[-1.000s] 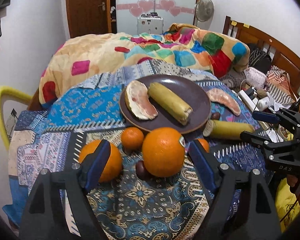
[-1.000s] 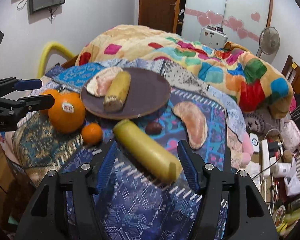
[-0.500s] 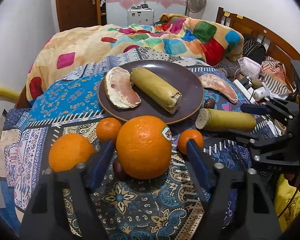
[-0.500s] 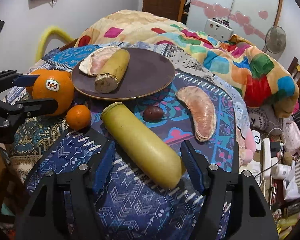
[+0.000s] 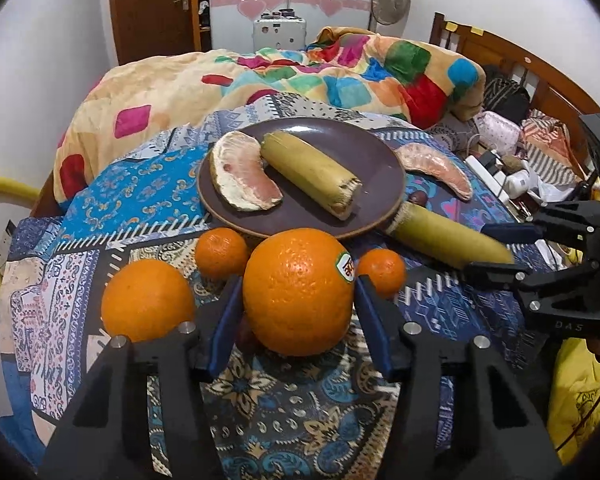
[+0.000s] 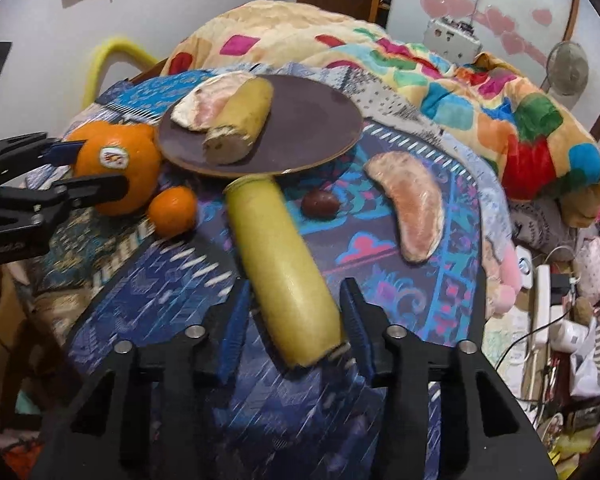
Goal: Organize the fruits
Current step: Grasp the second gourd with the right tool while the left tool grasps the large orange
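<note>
My left gripper (image 5: 296, 300) has its blue pads against both sides of a big stickered orange (image 5: 298, 290) on the patterned cloth. It also shows in the right wrist view (image 6: 118, 166). My right gripper (image 6: 292, 316) straddles the near end of a yellow-green sugarcane piece (image 6: 280, 264), with a small gap on the left side. The brown plate (image 5: 364, 152) holds a pomelo wedge (image 5: 240, 176) and a second cane piece (image 5: 312, 176). A loose pomelo wedge (image 6: 414, 208) lies to the right of the plate.
A second big orange (image 5: 146, 300) and two mandarins (image 5: 220, 252) (image 5: 382, 272) sit beside the held orange. A dark small fruit (image 6: 320, 204) lies by the plate. A colourful quilt (image 5: 340, 76) is behind. Clutter and cables (image 6: 548, 300) lie off the right edge.
Both grippers moved forward and closed in: the left pads now touch the big orange, the right jaws narrowed around the cane piece's near end.
</note>
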Demonstrator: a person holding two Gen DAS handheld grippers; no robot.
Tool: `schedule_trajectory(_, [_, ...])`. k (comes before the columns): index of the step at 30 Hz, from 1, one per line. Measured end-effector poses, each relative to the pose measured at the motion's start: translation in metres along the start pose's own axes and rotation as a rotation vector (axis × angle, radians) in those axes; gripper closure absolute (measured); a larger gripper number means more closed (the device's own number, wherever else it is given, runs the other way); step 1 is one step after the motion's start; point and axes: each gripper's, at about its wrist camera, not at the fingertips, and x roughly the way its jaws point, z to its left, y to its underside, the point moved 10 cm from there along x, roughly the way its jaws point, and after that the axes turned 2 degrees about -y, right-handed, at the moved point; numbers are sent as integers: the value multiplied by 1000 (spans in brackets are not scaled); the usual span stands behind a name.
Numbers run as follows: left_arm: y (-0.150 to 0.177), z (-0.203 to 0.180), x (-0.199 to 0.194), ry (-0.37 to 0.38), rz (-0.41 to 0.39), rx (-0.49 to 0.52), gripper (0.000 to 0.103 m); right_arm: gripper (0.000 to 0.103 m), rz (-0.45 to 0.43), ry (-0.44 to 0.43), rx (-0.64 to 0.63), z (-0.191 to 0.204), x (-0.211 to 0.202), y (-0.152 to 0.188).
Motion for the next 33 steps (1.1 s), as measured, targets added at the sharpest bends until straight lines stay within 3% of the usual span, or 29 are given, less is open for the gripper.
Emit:
schedule_trajectory(18, [0,-6,-1,20,-12,11,48,65,-8,-72,60,10,26,-18])
schedule_trajectory(24, [-5,1,0,40,-9,-32,48,69,-57,-35,78,5,10,-19])
schedule_trajectory(33, [-37,12,-25,21,-94,-64,48,70,-168,5,110,-13,-29,-44])
